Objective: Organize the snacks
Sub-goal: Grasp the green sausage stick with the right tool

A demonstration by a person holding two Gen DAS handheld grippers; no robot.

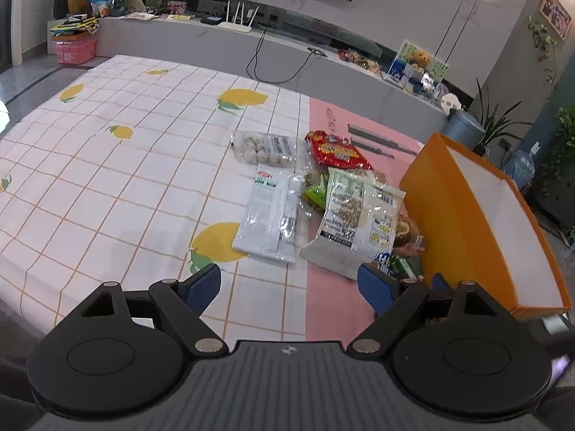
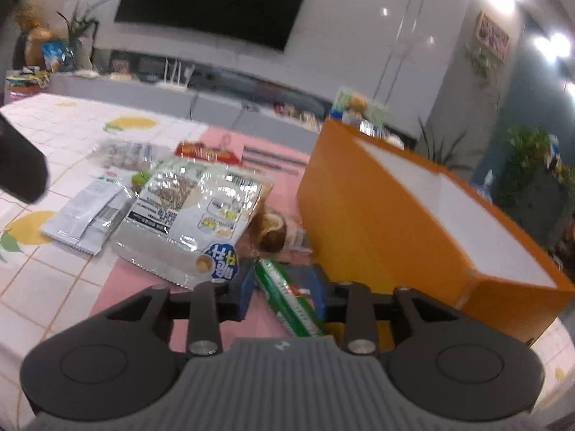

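Note:
Snack bags lie in a heap on the table beside an orange box (image 1: 463,215) with a white inside. The heap holds a large silver-green bag (image 1: 355,215), a grey-white bag (image 1: 269,215), a clear bag of round balls (image 1: 264,148) and a red bag (image 1: 336,151). My left gripper (image 1: 289,287) is open and empty, just short of the heap. My right gripper (image 2: 284,287) has its jaws around a green stick pack (image 2: 287,298) lying beside the orange box (image 2: 377,222); the view is blurred. A brown round snack (image 2: 271,231) lies by the box.
A lemon-print checked cloth (image 1: 125,165) covers the left of the table and a pink mat (image 1: 330,298) the right. Two grey bars (image 1: 373,138) lie behind the heap. A TV bench with a router (image 1: 239,18) runs along the back.

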